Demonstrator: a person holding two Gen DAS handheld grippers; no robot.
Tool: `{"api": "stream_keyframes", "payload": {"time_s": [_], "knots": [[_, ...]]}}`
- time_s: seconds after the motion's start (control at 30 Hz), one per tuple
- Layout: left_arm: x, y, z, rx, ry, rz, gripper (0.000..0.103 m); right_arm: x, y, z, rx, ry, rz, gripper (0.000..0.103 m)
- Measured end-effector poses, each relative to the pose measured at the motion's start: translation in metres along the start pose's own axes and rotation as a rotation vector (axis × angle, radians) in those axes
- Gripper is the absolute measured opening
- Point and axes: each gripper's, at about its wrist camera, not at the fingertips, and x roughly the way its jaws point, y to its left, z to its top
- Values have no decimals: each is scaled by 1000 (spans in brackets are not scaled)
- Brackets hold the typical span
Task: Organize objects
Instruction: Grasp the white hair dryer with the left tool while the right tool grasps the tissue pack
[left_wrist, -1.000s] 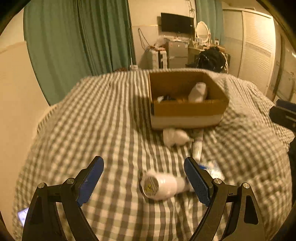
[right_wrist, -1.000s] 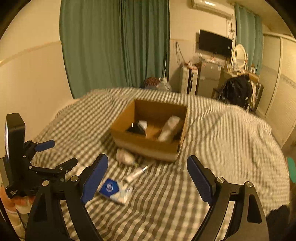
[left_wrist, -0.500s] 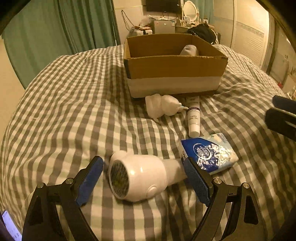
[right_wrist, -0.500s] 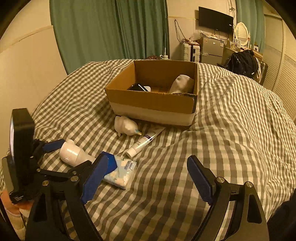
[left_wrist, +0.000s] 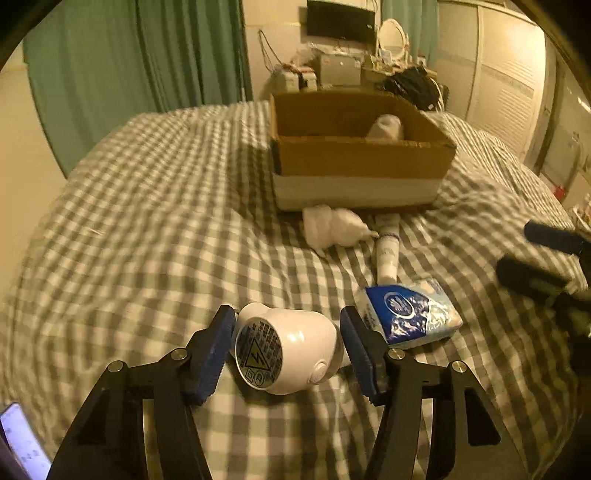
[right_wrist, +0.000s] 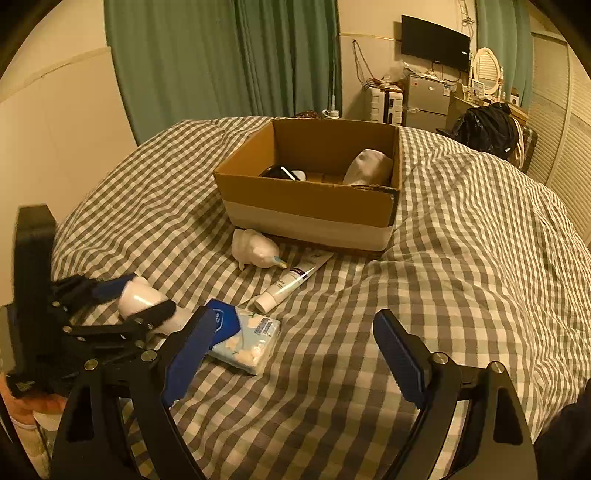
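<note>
A white hair dryer (left_wrist: 284, 349) lies on the checked bed between the pads of my left gripper (left_wrist: 286, 350); the jaws have narrowed around it, the left pad touching, the right pad close to its side. It also shows in the right wrist view (right_wrist: 142, 301). A blue tissue pack (left_wrist: 410, 317), a white tube (left_wrist: 387, 247) and a white plush toy (left_wrist: 332, 227) lie in front of a cardboard box (left_wrist: 360, 166). My right gripper (right_wrist: 291, 354) is open and empty above the bed, right of the tissue pack (right_wrist: 243, 338).
The box (right_wrist: 310, 206) holds a white rolled item (right_wrist: 367, 166) and a dark object (right_wrist: 280, 172). Green curtains (right_wrist: 221, 55) hang behind the bed. Furniture and a black bag (right_wrist: 487, 129) stand at the back right.
My left gripper has narrowed its jaws around the hair dryer, which has turned label end toward the camera. The right gripper has moved little and stays open.
</note>
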Motion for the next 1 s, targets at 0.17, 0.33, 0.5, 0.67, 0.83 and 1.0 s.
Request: {"api": "stream_keyframes", "payload": {"time_s": [0.17, 0.33, 0.5, 0.67, 0.83, 1.0], "knots": [[-27, 15, 10, -25, -72, 29, 60, 13, 17, -1, -63, 24, 20, 87], [-36, 28, 14, -38, -109, 99, 60, 38, 43, -5, -157, 75, 34, 87], [-30, 36, 11, -57, -93, 99, 60, 75, 57, -13, -204, 176, 25, 87], [-25, 34, 8, -59, -80, 83, 60, 97, 56, -20, -203, 253, 28, 87], [-20, 28, 6, -51, -67, 75, 60, 97, 58, -23, -215, 254, 30, 67], [-25, 26, 9, -45, -77, 77, 60, 79, 55, -20, -208, 206, 33, 57]]}}
